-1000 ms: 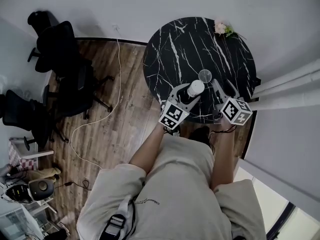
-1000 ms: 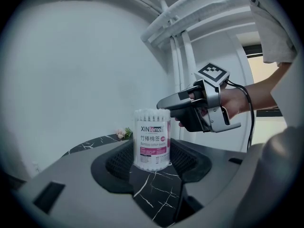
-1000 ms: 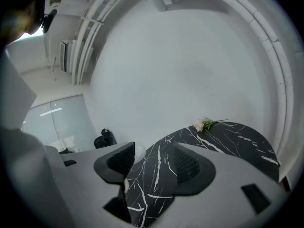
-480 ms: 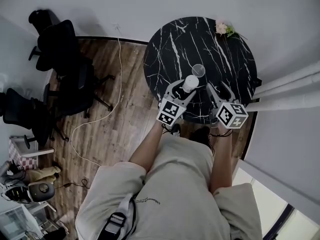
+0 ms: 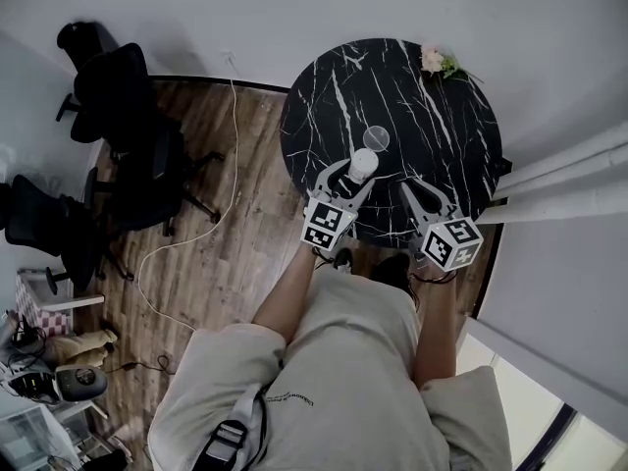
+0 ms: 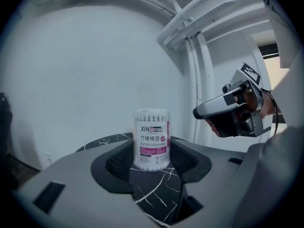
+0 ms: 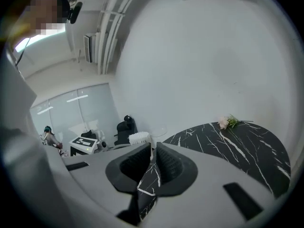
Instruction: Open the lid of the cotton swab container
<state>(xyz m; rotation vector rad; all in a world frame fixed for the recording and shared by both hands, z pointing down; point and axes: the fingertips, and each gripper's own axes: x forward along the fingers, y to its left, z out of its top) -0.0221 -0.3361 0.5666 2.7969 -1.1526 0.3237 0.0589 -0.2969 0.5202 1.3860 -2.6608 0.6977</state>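
At the 7 o'clock edge of the desk (image 5: 442, 106), your left tool (image 5: 355, 180) grasps the cotton swab container (image 6: 152, 139). A clear round piece (image 5: 376, 137) (the lid, I judge) lies at its 1 o'clock. Your right tool (image 7: 152, 161) has just been closing, empty. Opening seems done; next, release gently.

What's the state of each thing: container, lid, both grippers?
container: upright, open, swab tips showing at the top.
lid: off, lying on the table just beyond the container.
left gripper: shut on the container, a pad on either side.
right gripper: jaws have just been closing, now almost together, nothing between them.
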